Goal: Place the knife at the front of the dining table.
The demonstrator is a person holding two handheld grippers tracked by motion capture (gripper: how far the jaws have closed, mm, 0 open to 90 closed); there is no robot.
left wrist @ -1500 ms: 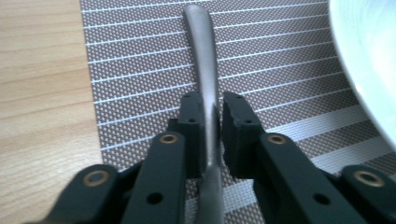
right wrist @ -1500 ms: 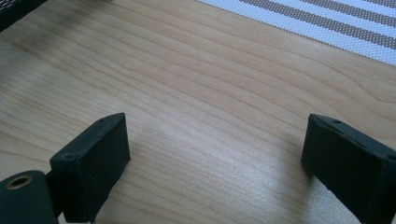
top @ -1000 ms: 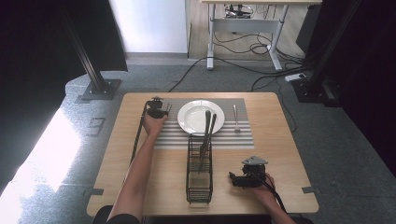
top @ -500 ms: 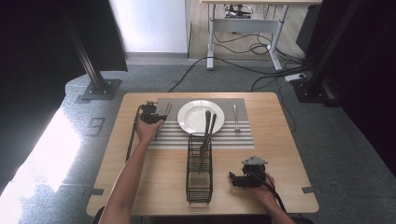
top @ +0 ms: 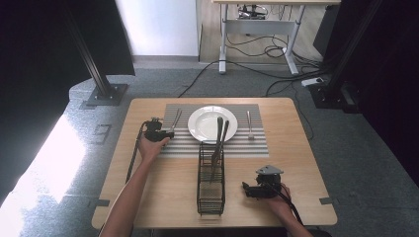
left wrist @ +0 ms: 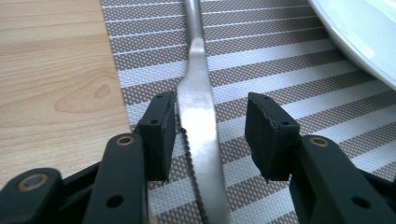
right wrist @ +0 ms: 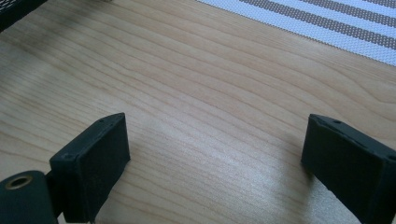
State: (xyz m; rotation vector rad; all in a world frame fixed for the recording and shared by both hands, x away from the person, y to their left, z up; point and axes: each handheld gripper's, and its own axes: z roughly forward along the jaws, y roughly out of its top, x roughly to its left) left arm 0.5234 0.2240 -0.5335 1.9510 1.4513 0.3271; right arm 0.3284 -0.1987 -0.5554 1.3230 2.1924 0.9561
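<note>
A table knife (left wrist: 201,116) lies flat on the striped placemat (left wrist: 280,70), left of the white plate (top: 213,123). My left gripper (left wrist: 212,126) is open and straddles the knife's blade: the left pad almost touches it and a gap shows on the right. From above, the left gripper (top: 157,131) sits at the placemat's left edge with the knife (top: 174,120) reaching away from it. My right gripper (top: 257,187) rests near the table's front right. Seen close up, the right gripper (right wrist: 217,154) is wide open over bare wood.
A black wire basket (top: 211,177) stands in the middle front, with two dark utensils (top: 219,138) leaning out over the plate's edge. A fork (top: 249,123) lies on the placemat right of the plate. Cables trail from both grippers.
My left gripper has drawn back toward the person, from the placemat's far left corner to its near left edge. The right gripper has not moved.
</note>
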